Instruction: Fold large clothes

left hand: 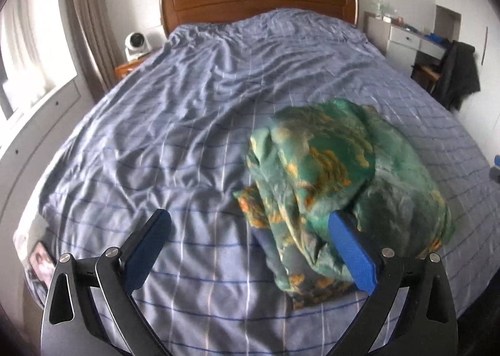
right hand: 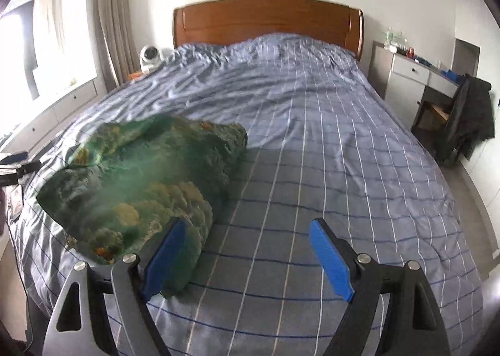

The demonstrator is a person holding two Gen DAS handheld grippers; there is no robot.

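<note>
Green patterned garment point(right hand: 140, 181): motion-blurred in the right wrist view, print unreadable; in the left wrist view its near right part is covered by one blue pad point(left hand: 353, 253) of the left gripper point(left hand: 250, 218). Small items on the white desk point(left hand: 406, 35): too small to identify, possibly bottles. Dark object point(right hand: 12, 165) at the right wrist view's left edge: cut off, kind indeterminable.
</note>
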